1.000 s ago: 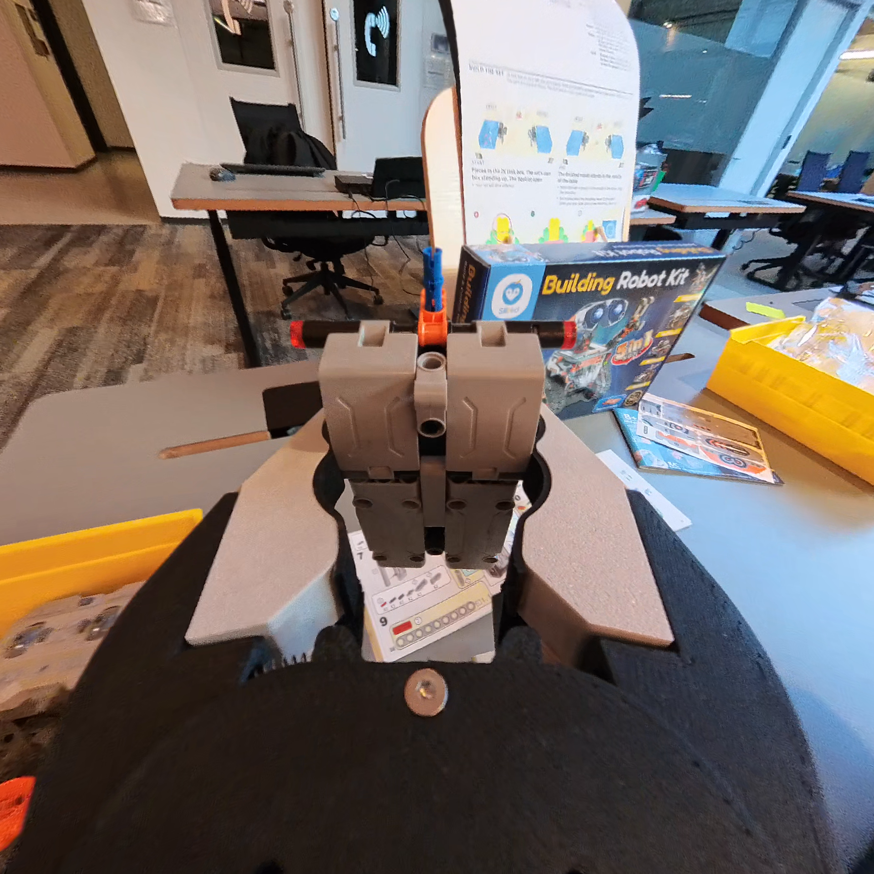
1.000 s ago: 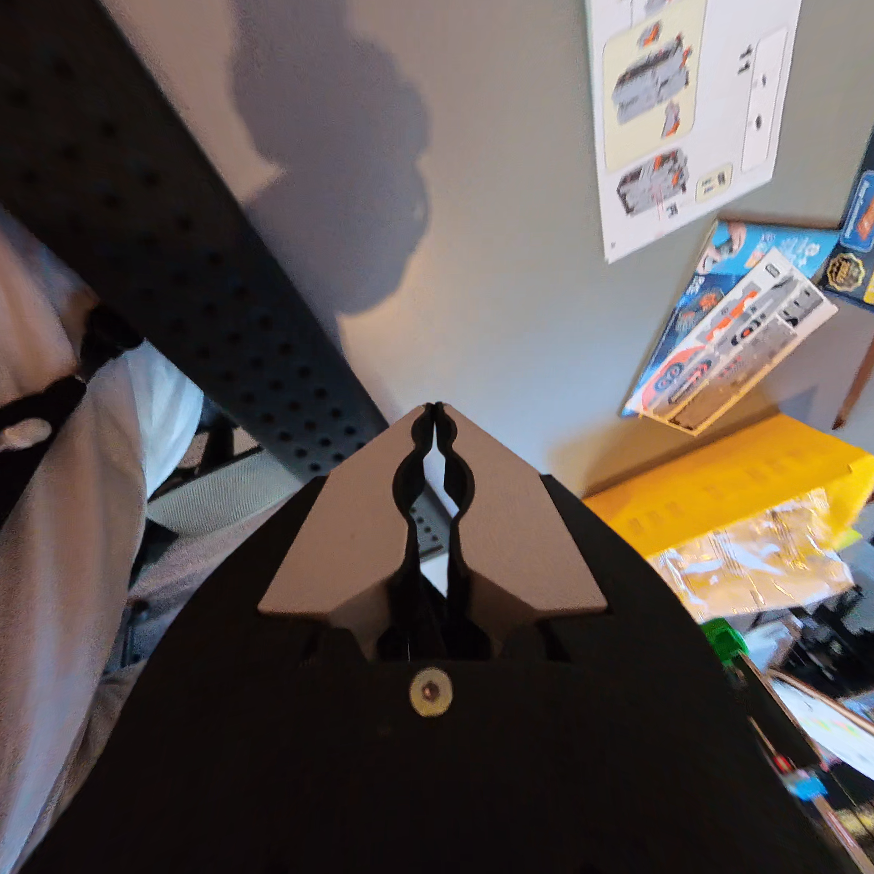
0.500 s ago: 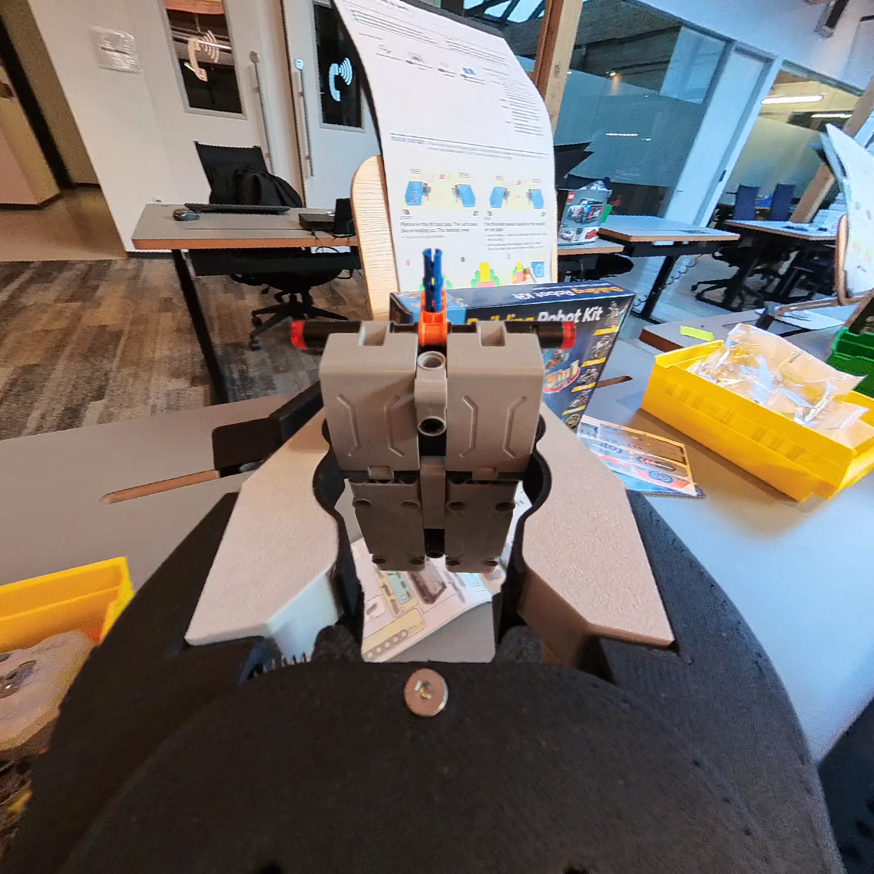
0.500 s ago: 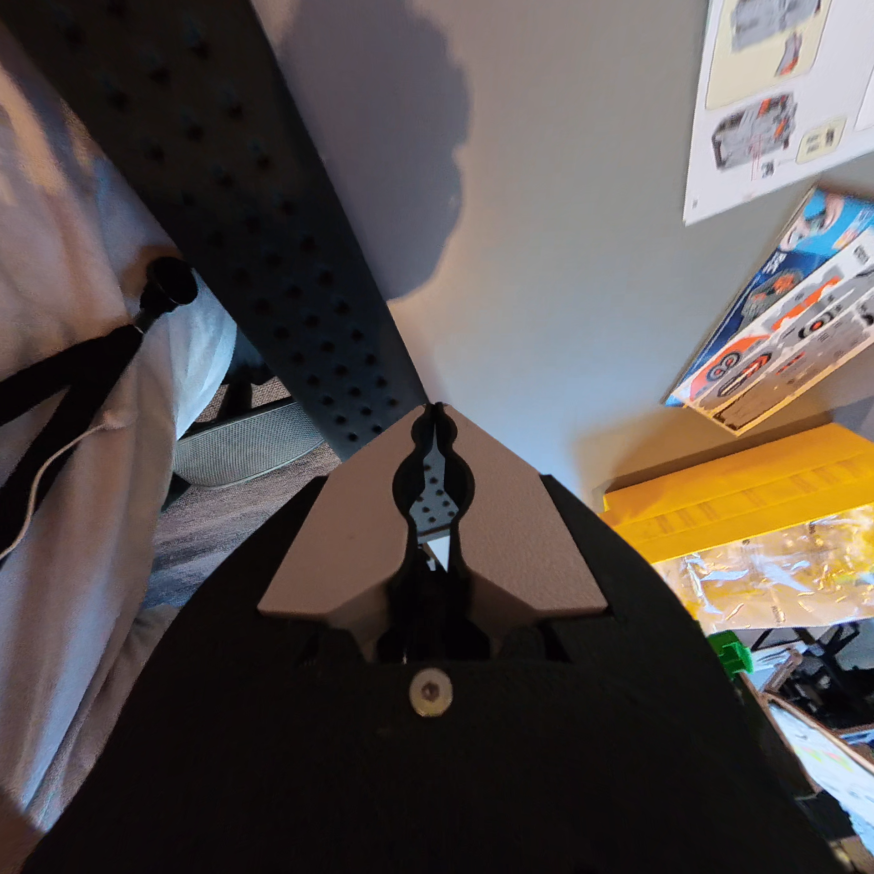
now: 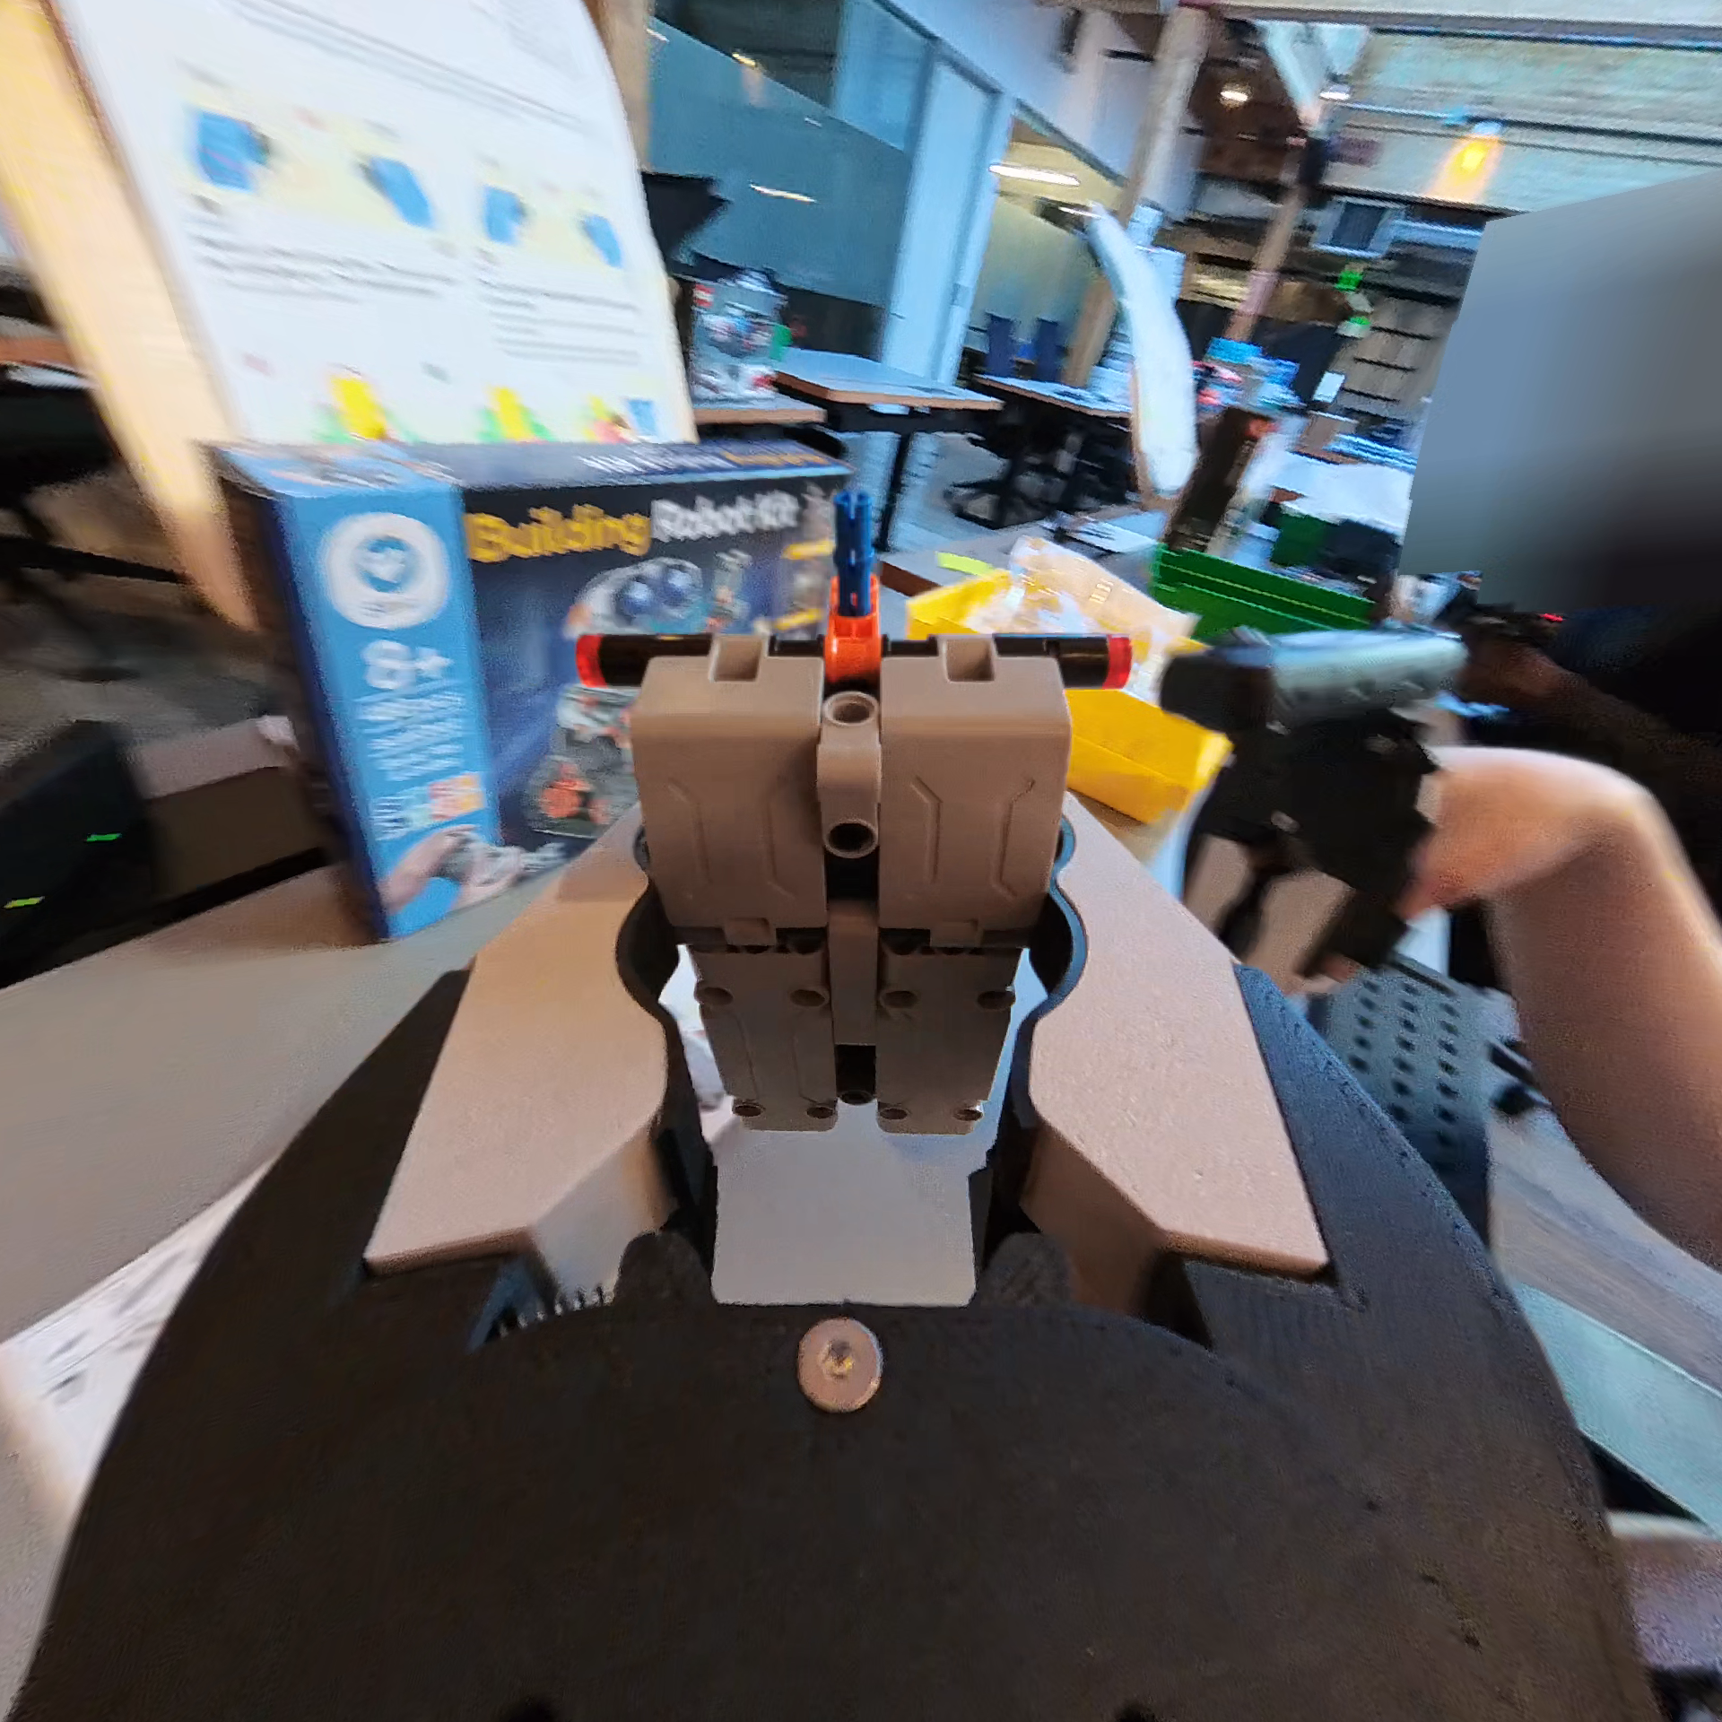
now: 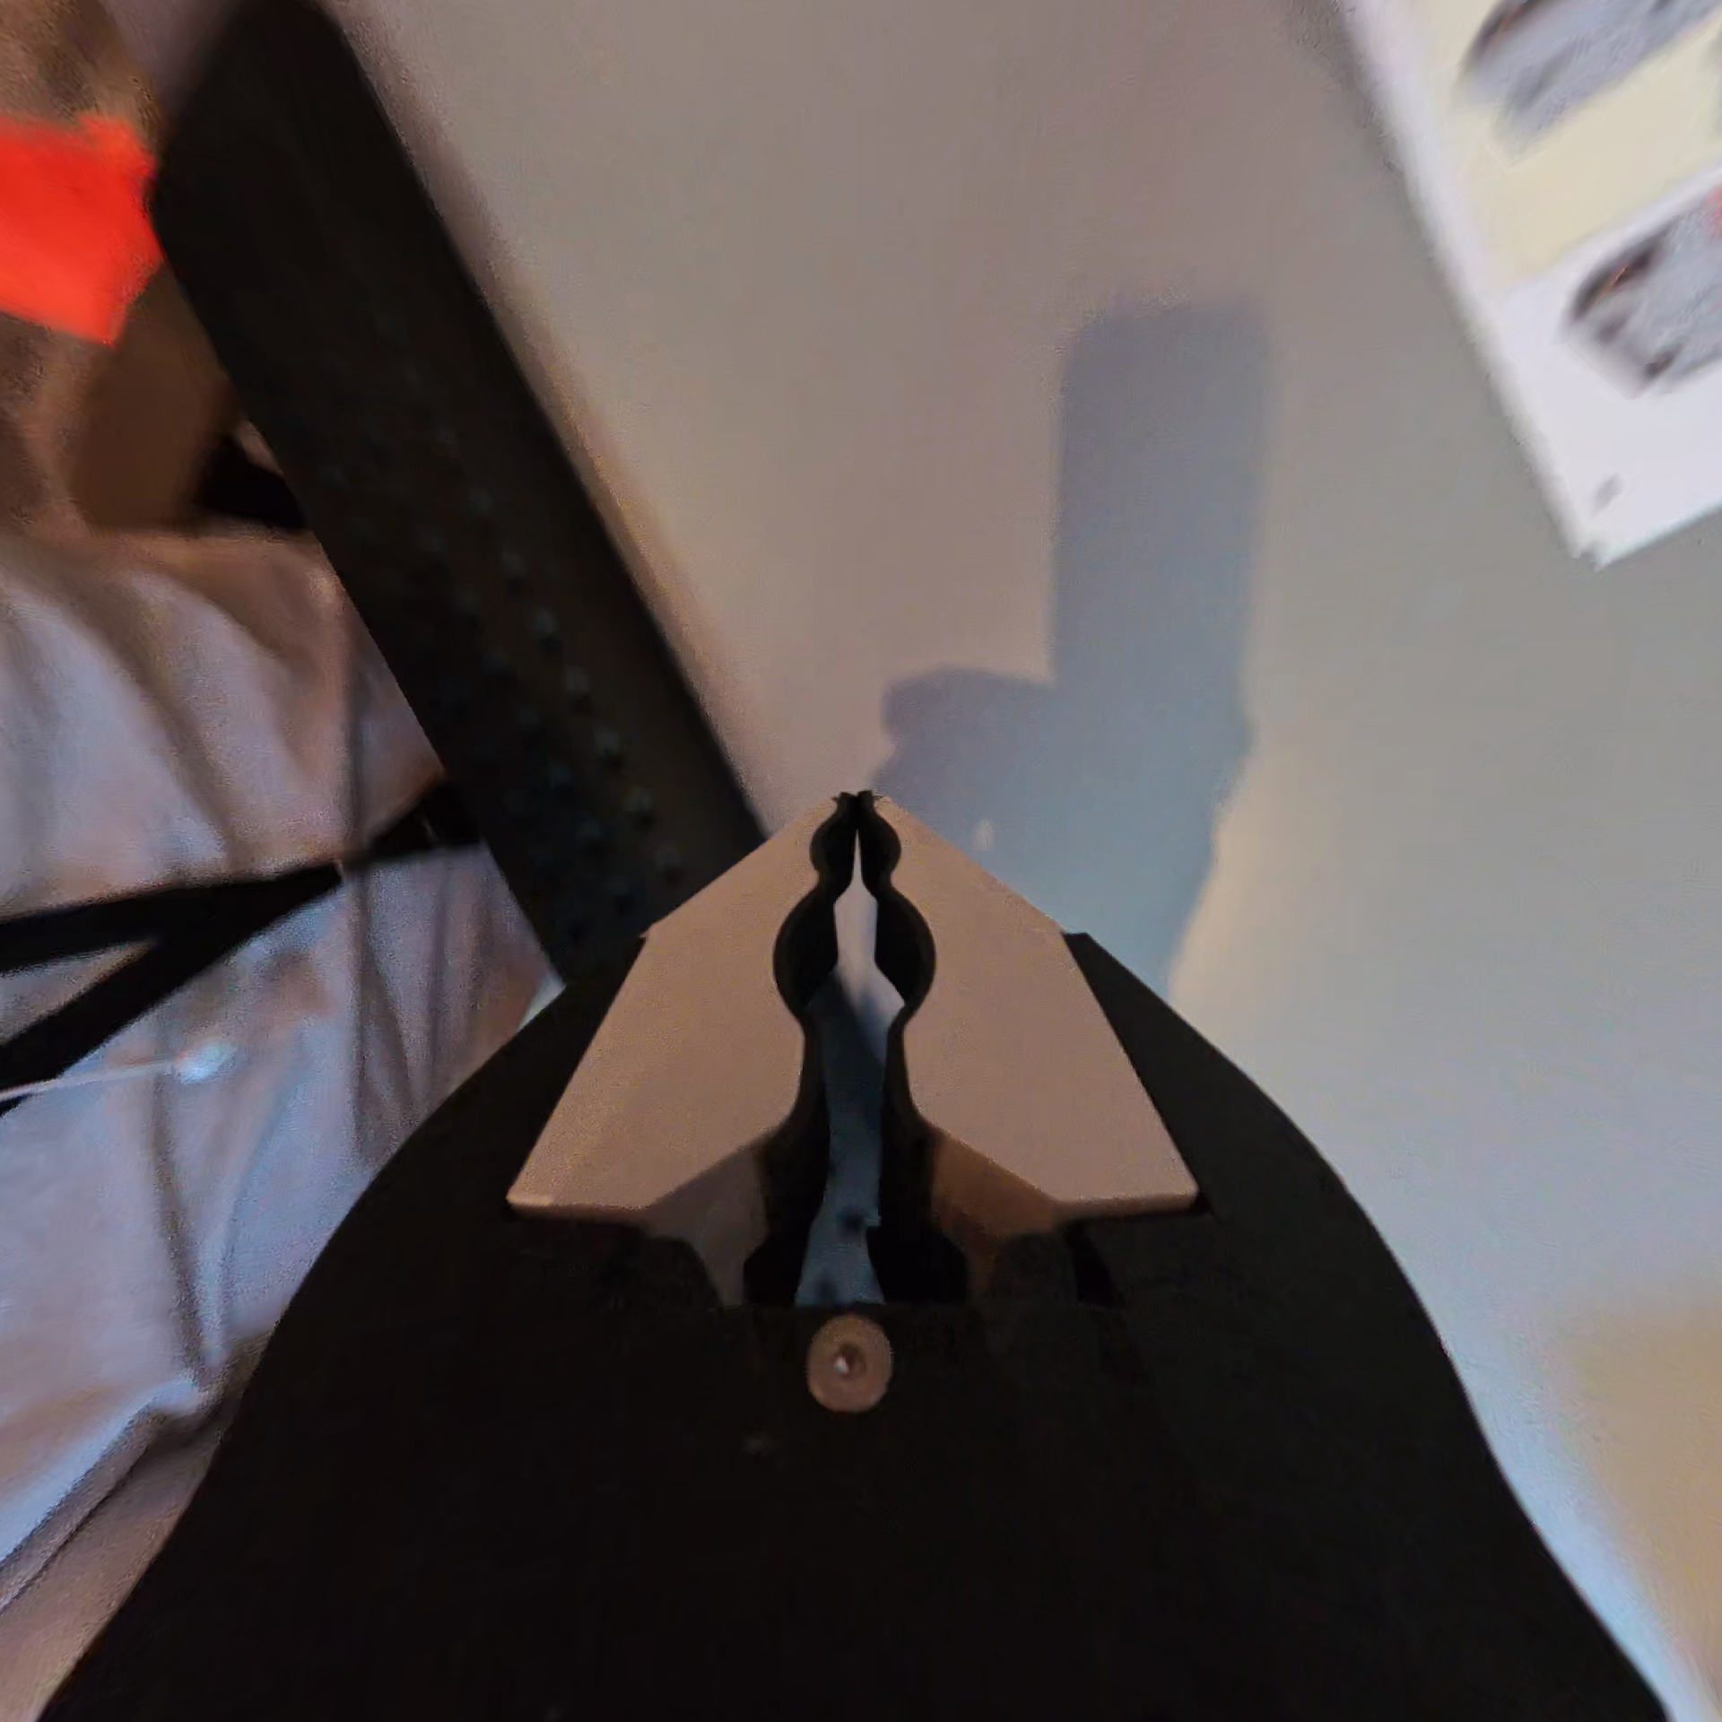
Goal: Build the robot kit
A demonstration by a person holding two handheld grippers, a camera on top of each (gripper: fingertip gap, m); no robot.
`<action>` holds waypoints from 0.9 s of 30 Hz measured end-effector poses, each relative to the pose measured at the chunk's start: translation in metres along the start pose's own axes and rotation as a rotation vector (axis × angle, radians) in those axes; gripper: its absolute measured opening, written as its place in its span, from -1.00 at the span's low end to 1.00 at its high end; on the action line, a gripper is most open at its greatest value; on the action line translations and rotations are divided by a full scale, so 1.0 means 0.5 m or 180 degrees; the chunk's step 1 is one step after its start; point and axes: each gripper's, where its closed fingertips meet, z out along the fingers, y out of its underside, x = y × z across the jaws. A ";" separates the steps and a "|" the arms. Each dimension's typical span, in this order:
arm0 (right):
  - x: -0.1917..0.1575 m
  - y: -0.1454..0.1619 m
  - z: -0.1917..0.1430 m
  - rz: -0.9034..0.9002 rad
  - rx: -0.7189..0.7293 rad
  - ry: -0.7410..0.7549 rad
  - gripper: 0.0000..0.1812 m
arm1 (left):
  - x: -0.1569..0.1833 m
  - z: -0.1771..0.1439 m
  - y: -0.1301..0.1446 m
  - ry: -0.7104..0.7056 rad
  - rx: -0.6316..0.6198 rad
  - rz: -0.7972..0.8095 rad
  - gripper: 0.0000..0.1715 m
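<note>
Blue kit box (image 5: 401, 690): upright at the far edge of the grey worktop (image 5: 186, 1053). Large printed sheet (image 5: 391, 233): upright just behind the box, blurred. Yellow bin (image 5: 1137, 745): far right of the worktop, holding clear bags (image 5: 1090, 596); green bin (image 5: 1249, 587) beyond it. Office desks (image 5: 885, 391): background. Right wrist view: instruction sheet (image 6: 1584, 233) flat on the worktop; black perforated band (image 6: 447, 485) running diagonally along the worktop's edge; pale garment (image 6: 186, 839) beside it; blurred orange patch (image 6: 65, 233).
</note>
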 end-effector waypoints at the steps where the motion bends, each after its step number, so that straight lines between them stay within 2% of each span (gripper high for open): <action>1: 0.009 -0.033 -0.006 -0.0090 0.0472 -0.0108 -1.00 | 0.015 0.016 0.013 0.0181 -0.0043 -0.0041 -0.12; 2: 0.006 -0.071 -0.018 -0.0305 0.1005 -0.0250 -1.00 | 0.035 0.031 0.026 0.0398 -0.0086 -0.0087 -0.12; 3: -0.009 -0.106 -0.036 -0.0555 0.1551 -0.0462 -0.89 | 0.057 0.044 0.036 0.0640 -0.0121 -0.0135 -0.12; 4: -0.036 -0.131 -0.059 -0.0745 0.2056 -0.0786 -0.67 | 0.079 0.056 0.044 0.0869 -0.0136 -0.0177 -0.12; 5: -0.061 -0.148 -0.083 -0.0822 0.2448 -0.1159 -0.44 | 0.102 0.066 0.051 0.1118 -0.0150 -0.0191 -0.12; 7: -0.079 -0.168 -0.113 -0.0763 0.2855 -0.1733 -0.31 | 0.150 0.077 0.061 0.1618 -0.0158 -0.0179 -0.12; 9: -0.084 -0.172 -0.112 -0.0852 0.2906 -0.2030 -0.16 | 0.186 0.083 0.066 0.2033 -0.0179 -0.0249 -0.12; 14: -0.118 -0.174 -0.092 -0.1030 0.2577 -0.2853 -0.06 | 0.267 0.054 0.056 0.3166 -0.0238 -0.0545 -0.13; 16: -0.143 -0.171 -0.106 -0.1048 0.2475 -0.3459 -0.14 | 0.292 0.042 0.053 0.3488 -0.0285 -0.0534 -0.12; 18: -0.168 -0.172 -0.121 -0.1216 0.2529 -0.3777 -0.18 | 0.309 0.035 0.049 0.3688 -0.0299 -0.0495 -0.12; 21: -0.201 -0.171 -0.148 -0.1451 0.2640 -0.4038 -0.28 | 0.320 0.036 0.052 0.3849 -0.0352 -0.0434 -0.12; 22: -0.205 -0.175 -0.152 -0.1467 0.2677 -0.4053 -0.37 | 0.322 0.036 0.053 0.3892 -0.0363 -0.0424 -0.12; 23: -0.204 -0.180 -0.145 -0.1475 0.2688 -0.3968 -0.57 | 0.325 0.035 0.049 0.3940 -0.0355 -0.0450 -0.12; 27: -0.196 -0.197 -0.147 -0.1308 0.2945 -0.3902 -0.60 | 0.310 0.045 0.036 0.3999 -0.0352 -0.0762 -0.13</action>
